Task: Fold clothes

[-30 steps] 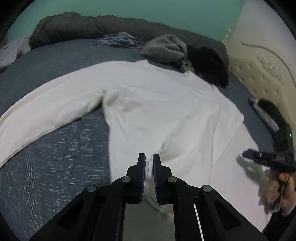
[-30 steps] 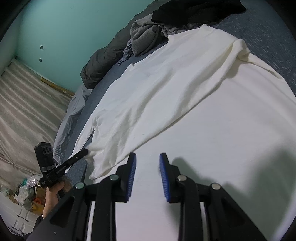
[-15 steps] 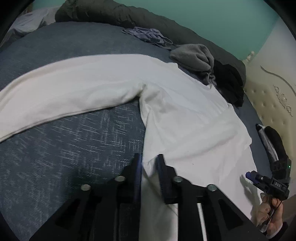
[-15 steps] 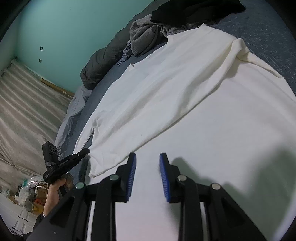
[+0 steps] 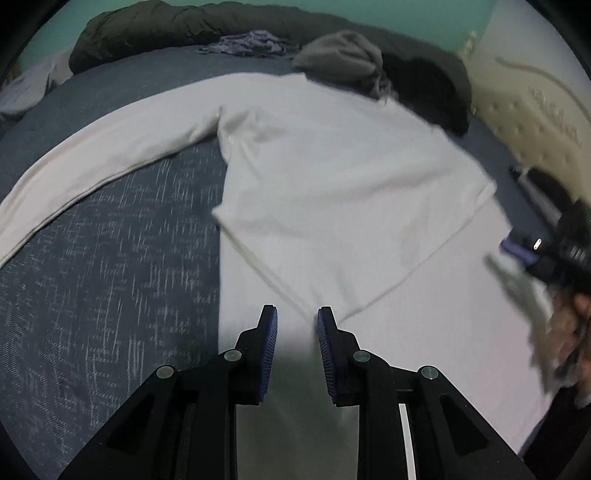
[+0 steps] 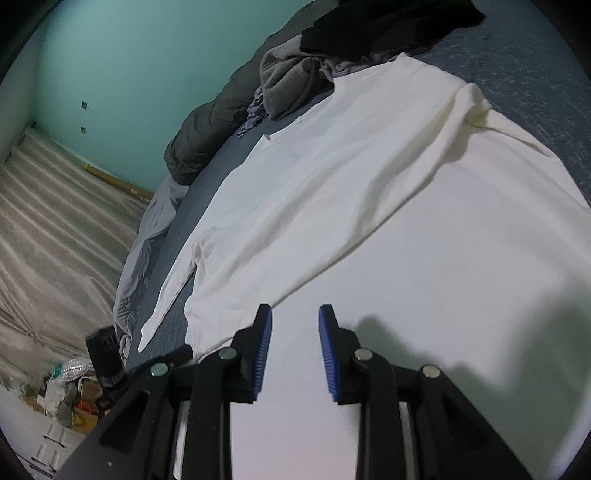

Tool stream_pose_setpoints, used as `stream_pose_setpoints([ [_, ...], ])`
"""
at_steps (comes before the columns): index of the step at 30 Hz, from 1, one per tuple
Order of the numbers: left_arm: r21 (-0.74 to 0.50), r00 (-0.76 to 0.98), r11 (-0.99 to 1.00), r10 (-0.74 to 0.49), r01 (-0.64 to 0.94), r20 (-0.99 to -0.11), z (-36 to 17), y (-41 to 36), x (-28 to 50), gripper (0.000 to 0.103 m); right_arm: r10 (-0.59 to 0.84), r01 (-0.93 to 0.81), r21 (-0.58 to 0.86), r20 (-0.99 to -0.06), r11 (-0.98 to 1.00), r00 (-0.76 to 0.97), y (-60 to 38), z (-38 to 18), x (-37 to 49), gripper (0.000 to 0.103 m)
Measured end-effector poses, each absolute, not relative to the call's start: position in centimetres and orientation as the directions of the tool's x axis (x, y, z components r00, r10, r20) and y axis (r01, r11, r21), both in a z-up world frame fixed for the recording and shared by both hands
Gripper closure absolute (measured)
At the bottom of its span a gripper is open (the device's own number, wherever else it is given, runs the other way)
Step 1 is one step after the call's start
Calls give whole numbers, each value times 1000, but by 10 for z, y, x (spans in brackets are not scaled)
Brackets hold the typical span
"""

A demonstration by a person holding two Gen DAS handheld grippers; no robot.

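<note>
A white long-sleeved top point(image 5: 332, 177) lies spread on the blue bed cover point(image 5: 110, 280), one side folded over the body, its long sleeve point(image 5: 96, 166) stretched out to the left. My left gripper point(image 5: 295, 321) hovers open just short of the folded corner, with nothing between its fingers. In the right wrist view the same top point(image 6: 351, 177) fills the middle, and my right gripper point(image 6: 294, 317) stands open over its flat white cloth. The right gripper point(image 5: 546, 254) and the hand holding it show blurred at the right edge of the left wrist view.
A grey garment point(image 5: 343, 59), a black garment point(image 5: 428, 88) and a dark quilt point(image 5: 166, 26) are heaped at the far side of the bed. A cream padded headboard point(image 5: 535, 110) stands on the right. Left of the bed, a striped floor point(image 6: 55, 240) and clutter point(image 6: 66, 387).
My left gripper has let go of the white cloth, opened and drawn back; the folded side now lies flat. The right gripper has stayed open in place.
</note>
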State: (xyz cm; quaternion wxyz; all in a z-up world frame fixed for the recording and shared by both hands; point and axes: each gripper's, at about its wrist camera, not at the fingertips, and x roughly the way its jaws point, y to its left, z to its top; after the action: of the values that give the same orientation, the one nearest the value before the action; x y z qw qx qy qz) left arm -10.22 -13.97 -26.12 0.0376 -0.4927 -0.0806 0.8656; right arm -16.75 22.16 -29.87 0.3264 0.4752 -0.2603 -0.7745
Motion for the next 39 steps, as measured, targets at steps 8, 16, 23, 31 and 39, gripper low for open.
stream_pose_setpoints([
  [8, -197, -578, -980, 163, -3, -800, -236, -132, -114, 77, -721, 200, 709, -581, -676, -378, 239, -300, -175, 77],
  [16, -201, -544, -977, 204, -67, -814, -246, -110, -149, 76, -649, 82, 713, -578, -697, -494, 292, -297, -201, 65],
  [23, -199, -511, -978, 206, -68, -835, -265, -110, -157, 76, -635, 11, 764, -529, -646, -563, 319, -298, -237, 65],
  [31, -197, -494, -978, 206, -71, -845, -274, -104, -160, 73, -627, -24, 774, -531, -633, -569, 318, -311, -277, 65],
  [39, -210, -488, -975, 216, -69, -846, -276, -104, -162, 72, -629, -13, 777, -519, -629, -579, 321, -318, -290, 98],
])
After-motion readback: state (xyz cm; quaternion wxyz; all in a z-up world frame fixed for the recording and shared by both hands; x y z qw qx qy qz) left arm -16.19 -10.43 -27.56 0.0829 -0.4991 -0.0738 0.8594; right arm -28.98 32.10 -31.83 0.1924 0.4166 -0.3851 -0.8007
